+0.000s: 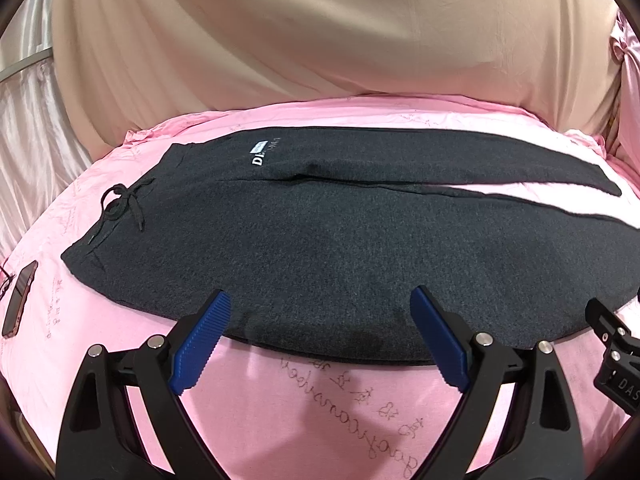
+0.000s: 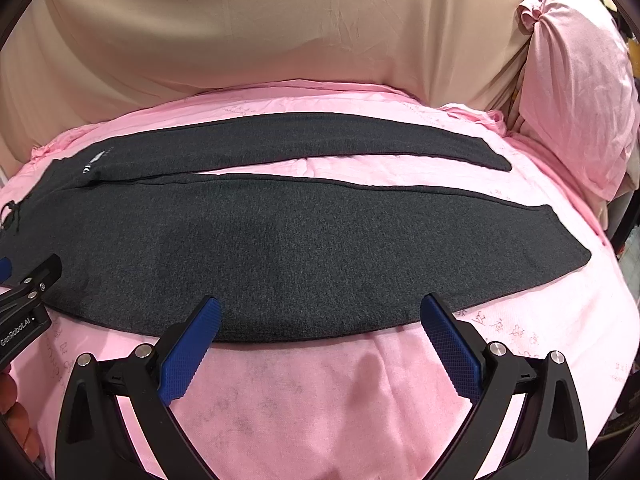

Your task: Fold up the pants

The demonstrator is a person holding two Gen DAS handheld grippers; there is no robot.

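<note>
Dark grey pants (image 1: 312, 240) lie flat on the pink bed sheet (image 1: 312, 400), waistband with tied drawstring (image 1: 124, 204) to the left, both legs stretching right and splitting apart. They also show in the right wrist view (image 2: 304, 248). My left gripper (image 1: 320, 300) is open and empty, its blue pads over the near edge of the pants. My right gripper (image 2: 320, 308) is open and empty over the near edge of the nearer leg. The right gripper's body shows at the right edge of the left wrist view (image 1: 616, 344).
A phone (image 1: 20, 300) lies on the sheet left of the waistband. A beige fabric backdrop (image 1: 320, 32) rises behind the bed. A pink pillow (image 2: 576, 80) stands at the right. The left gripper's body (image 2: 28, 300) shows at the left edge.
</note>
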